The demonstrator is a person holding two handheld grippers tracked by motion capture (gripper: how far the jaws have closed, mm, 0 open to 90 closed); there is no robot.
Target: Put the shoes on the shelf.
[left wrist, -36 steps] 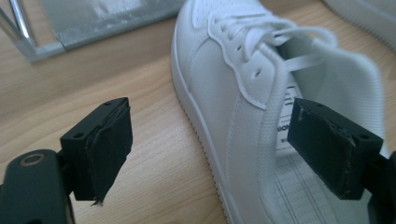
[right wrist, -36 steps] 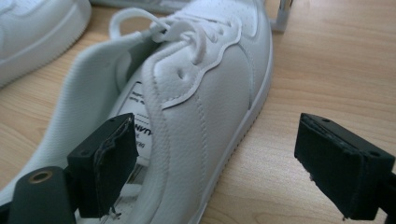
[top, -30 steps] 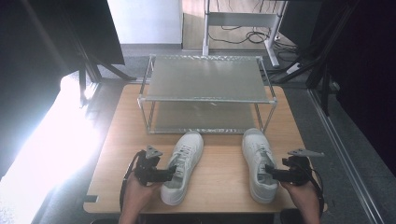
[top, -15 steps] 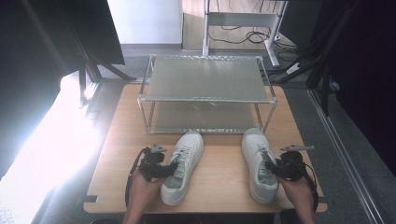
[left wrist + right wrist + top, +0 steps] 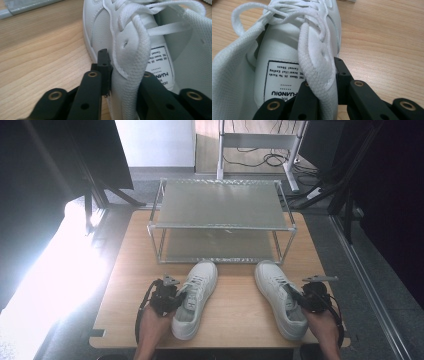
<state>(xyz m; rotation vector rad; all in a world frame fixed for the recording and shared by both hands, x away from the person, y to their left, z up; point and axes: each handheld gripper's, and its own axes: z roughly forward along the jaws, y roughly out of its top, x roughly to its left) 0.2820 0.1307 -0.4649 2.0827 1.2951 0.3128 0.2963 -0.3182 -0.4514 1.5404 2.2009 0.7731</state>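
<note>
Both grippers have just closed: the left gripper (image 5: pixel 176 298) clamps the left shoe's (image 5: pixel 196 297) collar, the right gripper (image 5: pixel 299 300) clamps the right shoe's (image 5: pixel 279 297), both on the table (image 5: pixel 235 312)

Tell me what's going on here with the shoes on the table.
A person holds a gripper in each hand and has just been closing both sets of jaws. The left gripper pinches the collar wall of the left white sneaker, one jaw inside and one outside. The right gripper grips the right white sneaker the same way. Both shoes rest on the wooden table, in front of a two-tier metal rack with bare shelves.
</note>
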